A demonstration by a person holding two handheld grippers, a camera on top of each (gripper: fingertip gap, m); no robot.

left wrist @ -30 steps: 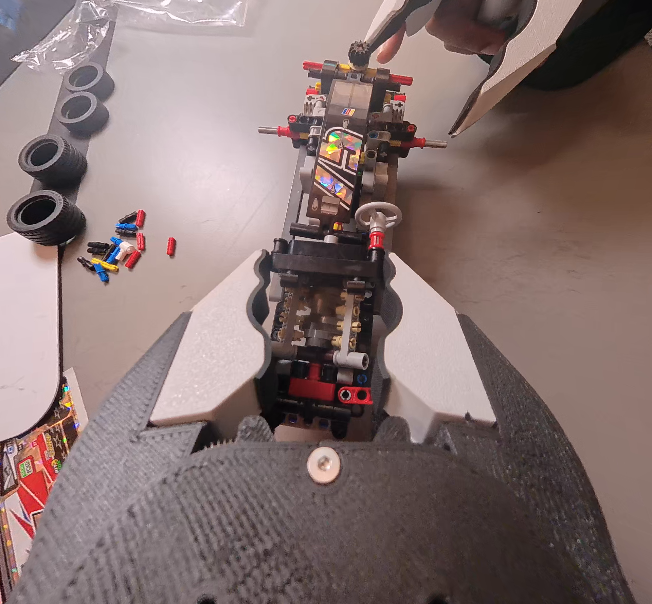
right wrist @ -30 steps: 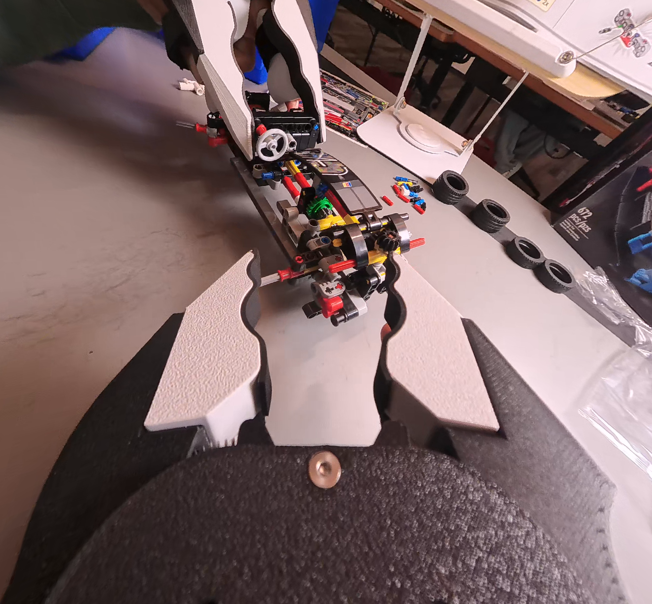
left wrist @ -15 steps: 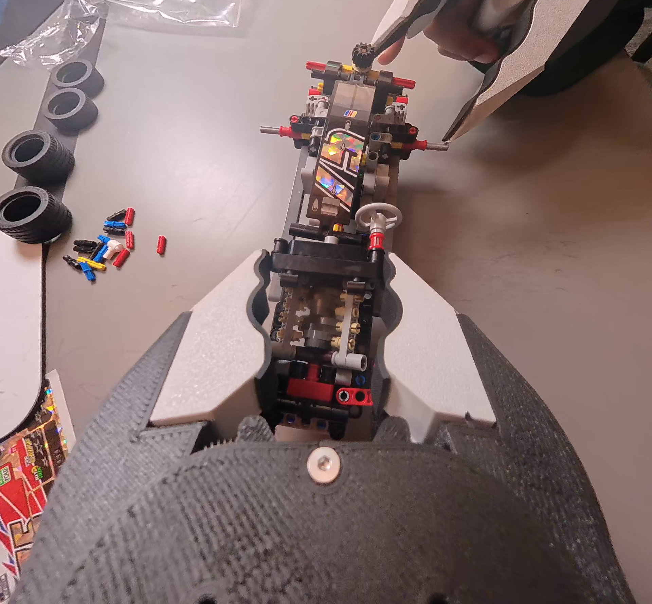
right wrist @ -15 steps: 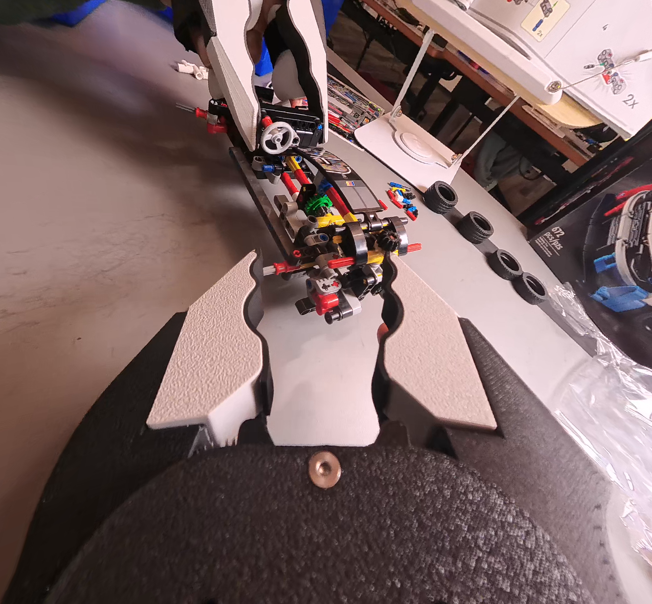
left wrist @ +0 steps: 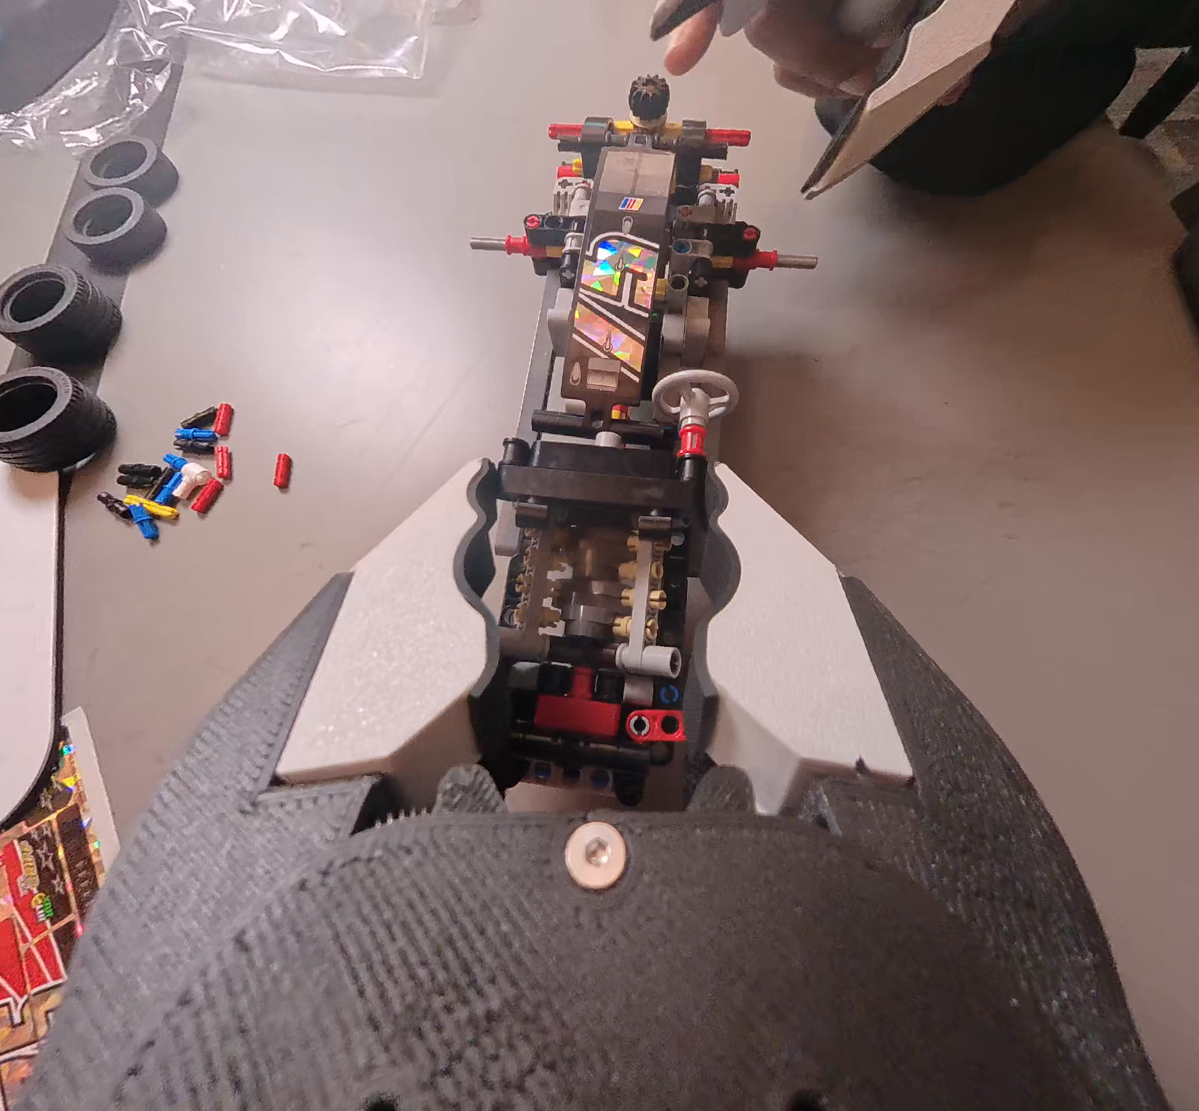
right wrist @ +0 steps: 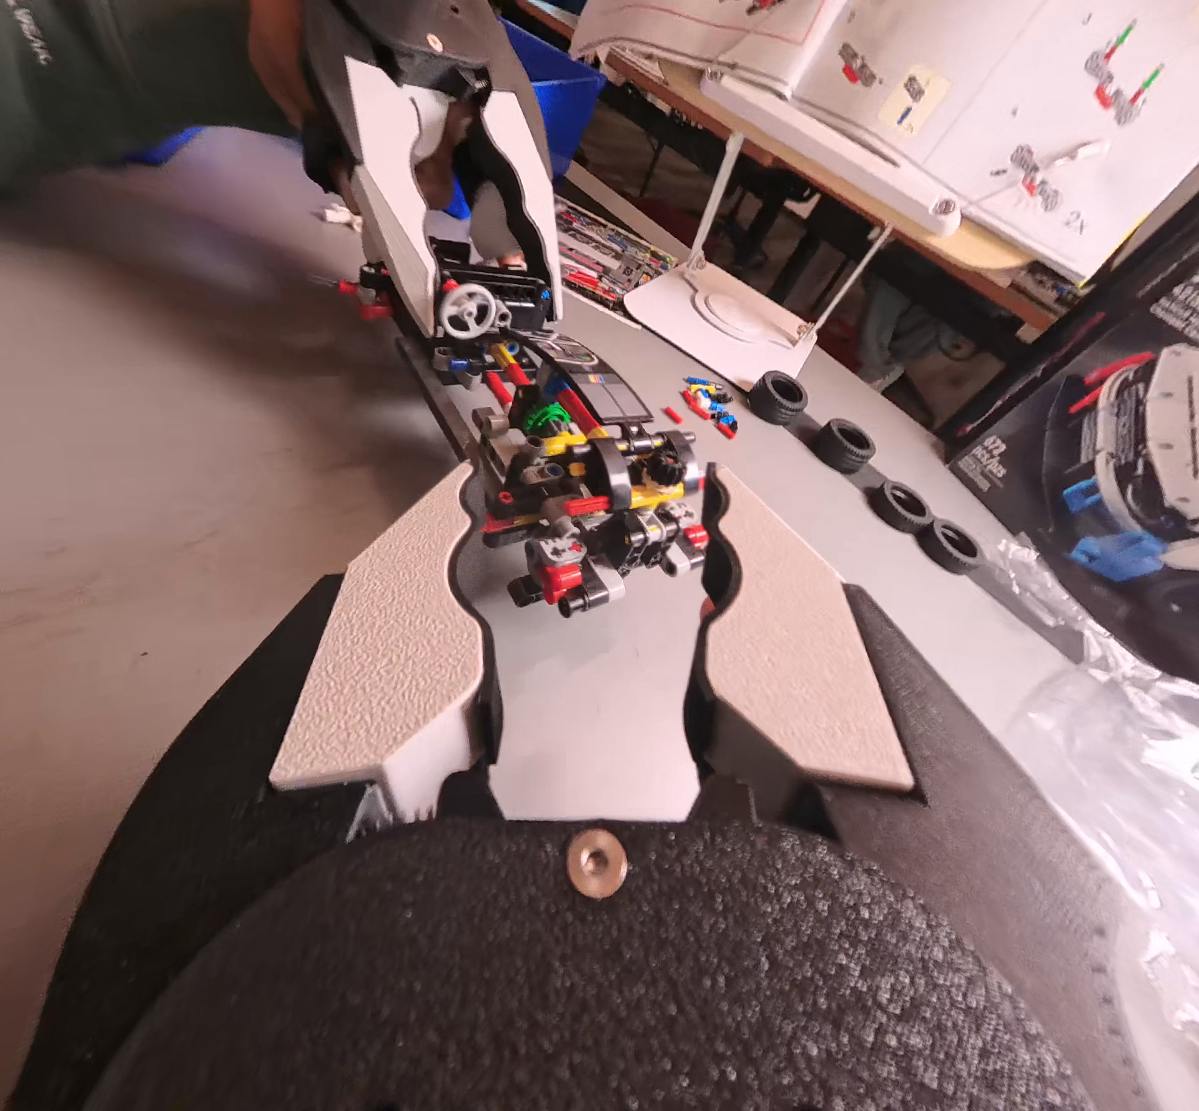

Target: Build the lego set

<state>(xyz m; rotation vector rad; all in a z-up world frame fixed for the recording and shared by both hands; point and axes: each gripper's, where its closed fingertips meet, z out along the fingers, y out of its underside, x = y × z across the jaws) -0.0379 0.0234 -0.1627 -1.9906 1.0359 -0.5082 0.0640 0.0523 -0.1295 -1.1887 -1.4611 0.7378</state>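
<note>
The left gripper (left wrist: 593,535) is clamped on the rear end of the lego car chassis (left wrist: 623,314), which is held just above the grey table (left wrist: 941,496). The right gripper (right wrist: 587,509) is spread wide with nothing held, at the chassis front beside a black gear (left wrist: 649,97). Four black tyres (left wrist: 55,418) and loose pins (left wrist: 172,473) are laid beside it.

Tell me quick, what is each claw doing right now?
Left gripper: closed on the rear of the lego car chassis, holding it.
Right gripper: open, holding nothing, its fingers either side of the chassis front.
</note>
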